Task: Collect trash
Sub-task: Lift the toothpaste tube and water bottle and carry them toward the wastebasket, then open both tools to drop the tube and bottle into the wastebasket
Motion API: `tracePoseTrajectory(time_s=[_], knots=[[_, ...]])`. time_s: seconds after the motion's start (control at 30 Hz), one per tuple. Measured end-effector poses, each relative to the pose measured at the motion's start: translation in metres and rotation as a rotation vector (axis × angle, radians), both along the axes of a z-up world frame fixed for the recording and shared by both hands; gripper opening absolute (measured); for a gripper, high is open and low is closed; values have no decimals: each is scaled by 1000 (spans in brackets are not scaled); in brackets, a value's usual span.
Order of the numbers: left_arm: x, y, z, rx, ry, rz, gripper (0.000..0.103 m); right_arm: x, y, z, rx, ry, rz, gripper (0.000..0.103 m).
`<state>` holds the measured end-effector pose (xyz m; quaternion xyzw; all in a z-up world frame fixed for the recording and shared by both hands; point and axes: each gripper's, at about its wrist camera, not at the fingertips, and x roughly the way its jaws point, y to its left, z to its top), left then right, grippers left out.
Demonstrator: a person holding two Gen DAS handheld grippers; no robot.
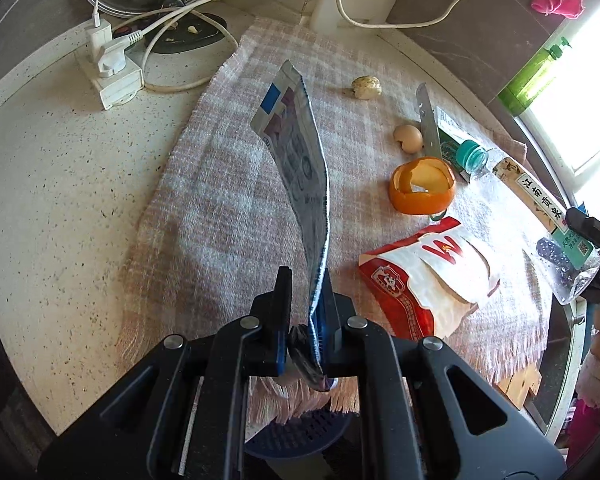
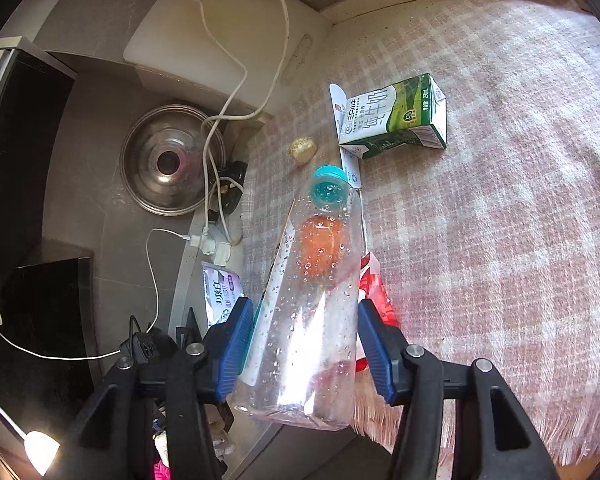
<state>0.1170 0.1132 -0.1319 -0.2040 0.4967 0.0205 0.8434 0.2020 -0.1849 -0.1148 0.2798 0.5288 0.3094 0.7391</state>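
My left gripper [image 1: 306, 300] is shut on a flat silver and blue wrapper [image 1: 296, 152] and holds it on edge above the checked cloth [image 1: 228, 184]. My right gripper [image 2: 300, 340] is shut on a clear plastic bottle [image 2: 312, 296] with a teal cap [image 2: 329, 188]; the bottle also shows in the left wrist view [image 1: 540, 204]. On the cloth lie an orange peel [image 1: 422, 186], an eggshell [image 1: 408, 138], a pale shell piece [image 1: 365, 87], a red and white bag [image 1: 428, 276] and a green milk carton [image 2: 392, 118].
A power strip [image 1: 110, 72] with plugs and white cables sits on the speckled counter [image 1: 60, 184]. A steel lid [image 2: 172, 164] leans at the wall. A dark blue perforated bin [image 1: 296, 436] is below the counter edge. A green bottle [image 1: 532, 76] stands by the window.
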Motion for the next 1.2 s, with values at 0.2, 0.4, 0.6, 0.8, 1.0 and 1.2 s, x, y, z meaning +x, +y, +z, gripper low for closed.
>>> tracePoseTrajectory(time_s=[0.2, 0.4, 0.6, 0.8, 1.0, 1.2], knots=[[-22, -12, 5, 4, -13, -22, 9, -22, -13, 7, 30, 2, 11, 55], [-50, -23, 13, 7, -29, -47, 9, -58, -30, 13, 37, 6, 54, 55], [-81, -32, 15, -1, -28, -71, 9, -90, -29, 17, 32, 7, 93, 55], [-113, -45, 12, -6, -16, -94, 6, -123, -31, 15, 4, 12, 131, 55], [-130, -60, -7, -12, 12, -143, 2, -153, -20, 8, -49, -8, 190, 55], [-135, -62, -48, -93, 73, -145, 1, -181, -9, -10, -106, -4, 237, 54]])
